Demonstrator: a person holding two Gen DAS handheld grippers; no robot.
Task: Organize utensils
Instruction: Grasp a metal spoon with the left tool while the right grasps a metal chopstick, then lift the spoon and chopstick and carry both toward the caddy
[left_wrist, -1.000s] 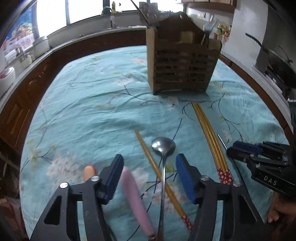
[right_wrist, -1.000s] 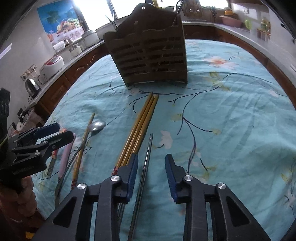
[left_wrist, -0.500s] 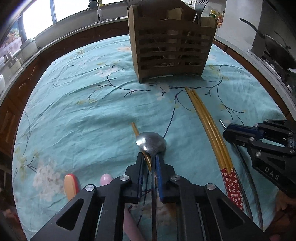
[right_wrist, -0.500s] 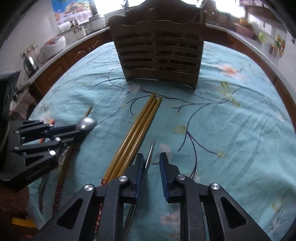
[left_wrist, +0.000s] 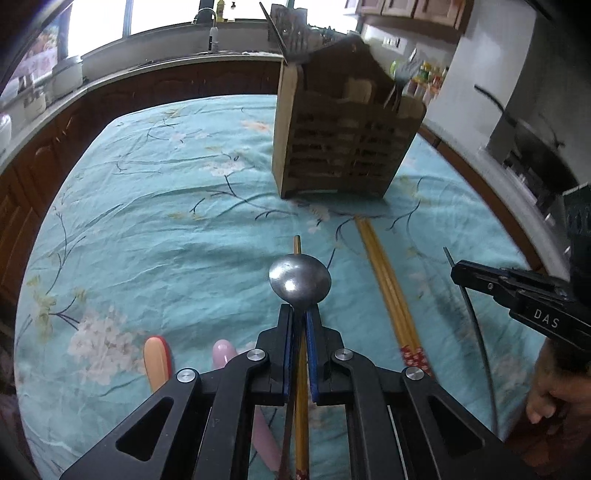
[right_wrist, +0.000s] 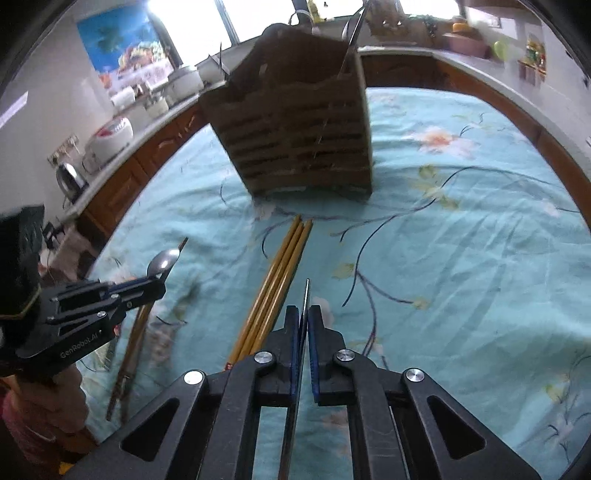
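My left gripper (left_wrist: 299, 314) is shut on a metal spoon (left_wrist: 299, 282), its bowl sticking out ahead of the fingers and lifted off the cloth; it also shows in the right wrist view (right_wrist: 162, 260). My right gripper (right_wrist: 303, 314) is shut on a thin metal chopstick (right_wrist: 306, 291), also seen in the left wrist view (left_wrist: 476, 325). A slatted wooden utensil holder (left_wrist: 343, 147) stands upright at the far middle of the table (right_wrist: 295, 133). Yellow chopsticks (left_wrist: 384, 280) lie between the grippers (right_wrist: 280, 273).
A single yellow chopstick (left_wrist: 301, 406) lies under the left gripper. A pink handle (left_wrist: 223, 350) and an orange handle (left_wrist: 157, 362) lie at the near left. The turquoise floral tablecloth (left_wrist: 166, 221) covers the table. Counters with appliances (right_wrist: 110, 136) ring the table.
Both grippers went from open to shut, the left on the spoon, the right on the metal chopstick. Both have lifted their utensils and the views have risen.
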